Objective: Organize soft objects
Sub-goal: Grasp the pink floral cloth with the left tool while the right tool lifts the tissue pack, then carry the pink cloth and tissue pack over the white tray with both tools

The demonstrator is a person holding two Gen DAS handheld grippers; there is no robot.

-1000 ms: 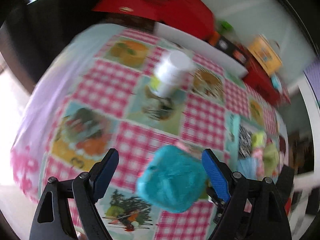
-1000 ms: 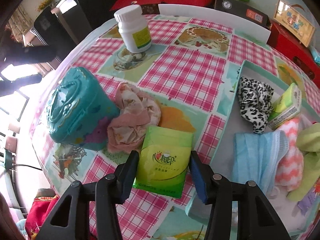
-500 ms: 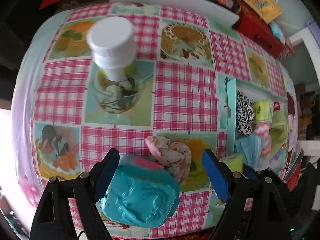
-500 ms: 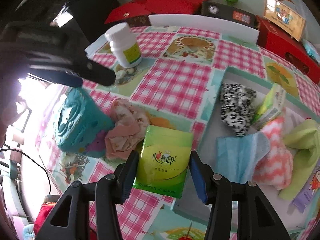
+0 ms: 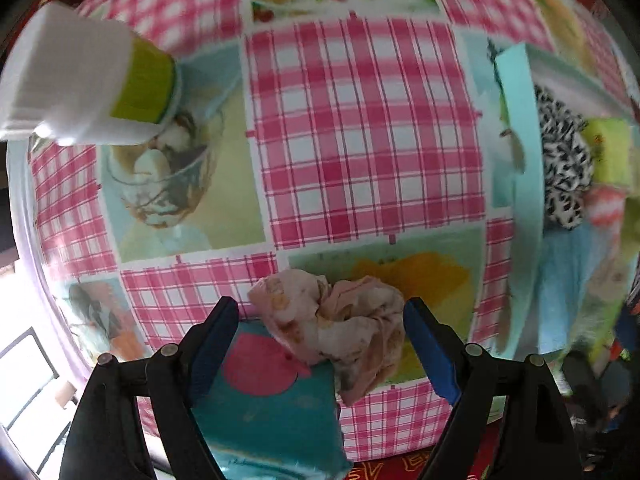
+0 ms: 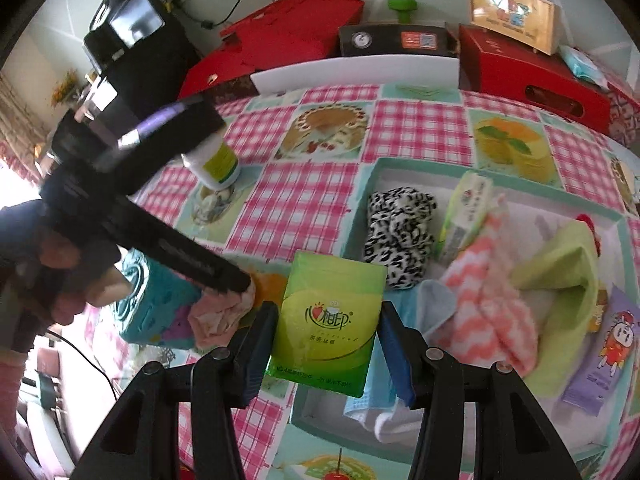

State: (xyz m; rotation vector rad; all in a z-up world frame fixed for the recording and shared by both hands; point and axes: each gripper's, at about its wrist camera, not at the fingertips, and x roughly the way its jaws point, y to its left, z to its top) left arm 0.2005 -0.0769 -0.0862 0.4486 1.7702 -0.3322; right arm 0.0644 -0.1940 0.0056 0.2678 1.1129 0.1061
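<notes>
**Tissue pack held over the table's edge, crumpled cloth under the other claw**

A green tissue pack (image 6: 330, 322) sits clenched between the right gripper's (image 6: 326, 334) blue pads, held at the near left corner of a teal tray (image 6: 362, 208). The tray holds a leopard-print scrunchie (image 6: 400, 232), a pink-and-white cloth (image 6: 490, 296) and a green cloth (image 6: 568, 276). To the left, a crumpled pink cloth (image 5: 340, 324) lies on the checked tablecloth (image 5: 364, 132), touching a teal box (image 5: 272, 408). The left gripper (image 5: 320, 344) hangs over the cloth, jaws spread wide, pads clear of it on both sides. A white bottle (image 5: 84, 84) stands farther back.
</notes>
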